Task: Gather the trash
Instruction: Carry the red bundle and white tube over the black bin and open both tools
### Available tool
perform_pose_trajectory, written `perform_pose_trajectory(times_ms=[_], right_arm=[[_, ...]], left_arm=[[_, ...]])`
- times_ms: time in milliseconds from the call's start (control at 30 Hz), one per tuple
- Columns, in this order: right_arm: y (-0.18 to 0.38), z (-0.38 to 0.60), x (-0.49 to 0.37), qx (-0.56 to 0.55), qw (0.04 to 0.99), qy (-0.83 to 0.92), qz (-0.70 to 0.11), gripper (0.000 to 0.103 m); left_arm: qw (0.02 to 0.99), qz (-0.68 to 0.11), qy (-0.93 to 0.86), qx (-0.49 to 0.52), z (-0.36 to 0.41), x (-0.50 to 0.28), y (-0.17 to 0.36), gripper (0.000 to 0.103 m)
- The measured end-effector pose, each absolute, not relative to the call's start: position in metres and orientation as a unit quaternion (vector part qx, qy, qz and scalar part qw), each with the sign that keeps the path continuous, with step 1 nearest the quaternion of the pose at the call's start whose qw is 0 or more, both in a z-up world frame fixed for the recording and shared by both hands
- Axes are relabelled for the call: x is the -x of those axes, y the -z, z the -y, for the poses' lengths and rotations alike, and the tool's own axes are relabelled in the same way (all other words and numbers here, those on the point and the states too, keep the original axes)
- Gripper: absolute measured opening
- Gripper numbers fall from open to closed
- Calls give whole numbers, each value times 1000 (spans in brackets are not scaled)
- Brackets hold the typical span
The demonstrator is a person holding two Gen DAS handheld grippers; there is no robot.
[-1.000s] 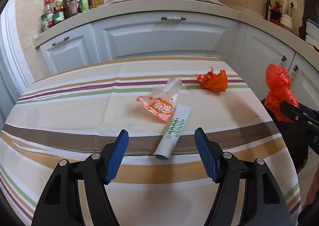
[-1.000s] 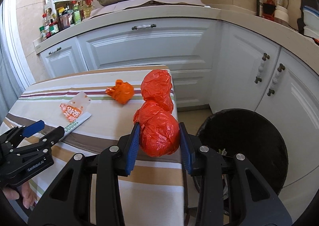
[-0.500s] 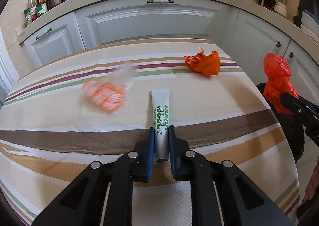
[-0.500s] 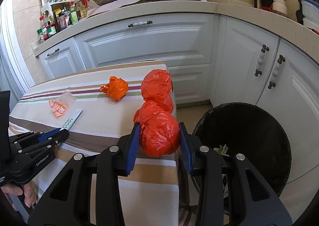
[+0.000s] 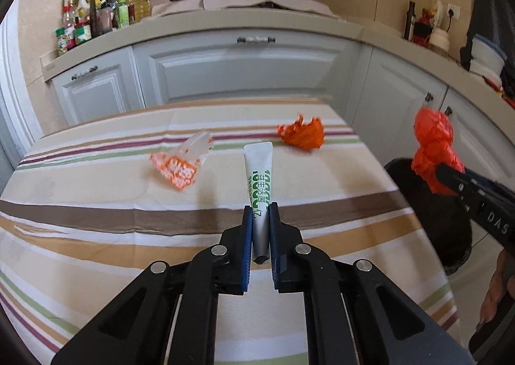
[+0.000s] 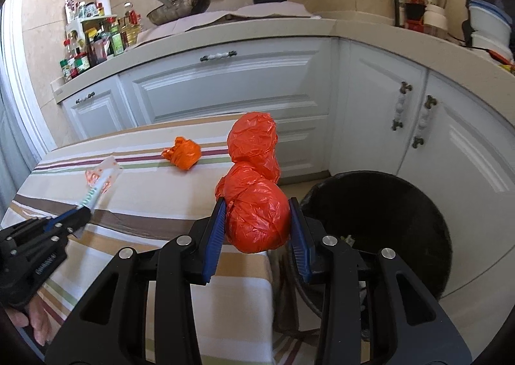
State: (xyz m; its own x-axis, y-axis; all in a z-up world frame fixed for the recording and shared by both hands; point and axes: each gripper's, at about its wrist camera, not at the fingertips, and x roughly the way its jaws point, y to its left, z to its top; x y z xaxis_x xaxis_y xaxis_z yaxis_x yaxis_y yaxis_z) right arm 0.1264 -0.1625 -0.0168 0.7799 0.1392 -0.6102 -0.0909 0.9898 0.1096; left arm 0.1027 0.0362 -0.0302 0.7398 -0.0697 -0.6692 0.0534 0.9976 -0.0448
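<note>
Orange bag [image 6: 256,204] clamped in right gripper [image 6: 257,220], bin [image 6: 379,213] at 3 o'clock. Left gripper [image 5: 260,220] clamped on tube [image 5: 259,184], wrapper [image 5: 175,165] at 10 o'clock.

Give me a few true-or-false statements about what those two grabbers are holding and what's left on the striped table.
1. The left gripper clamps a white tube with green print. True.
2. The right gripper is open and holds nothing. False: it grips a knotted red-orange plastic bag.
3. A crumpled orange wrapper lies on the striped tablecloth. True.
4. The round black bin stands on the table. False: it stands on the floor beside it.
</note>
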Motion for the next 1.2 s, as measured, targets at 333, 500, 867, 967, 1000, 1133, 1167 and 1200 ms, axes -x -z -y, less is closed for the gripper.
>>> perform_pose_trajectory(times_ms=[333, 500, 867, 967, 1000, 1133, 1167, 1200], right_arm=[[-1, 206, -95, -40, 955, -8, -294, 37], [-4, 234, -85, -46, 957, 23, -284, 37], [-3, 278, -81, -53, 959, 63, -272, 37], [0, 288, -84, -58, 958, 69, -272, 37], [1, 291, -86, -59, 958, 71, -272, 37], [5, 304, -92, -63, 957, 80, -273, 37], [6, 306, -93, -64, 956, 82, -273, 37], [7, 309, -95, -65, 956, 84, -273, 37]], left_arm=[[946, -316, 72, -1, 7, -88, 0, 11], [948, -302, 99, -16, 37, -85, -5, 11], [946, -281, 156, -46, 104, -92, -9, 11], [944, -278, 168, -54, 122, -97, -6, 11], [945, -275, 170, -56, 127, -98, -6, 11], [943, -274, 180, -61, 146, -107, 0, 11], [942, -275, 182, -60, 149, -109, 1, 11], [941, -276, 185, -60, 154, -112, 3, 12]])
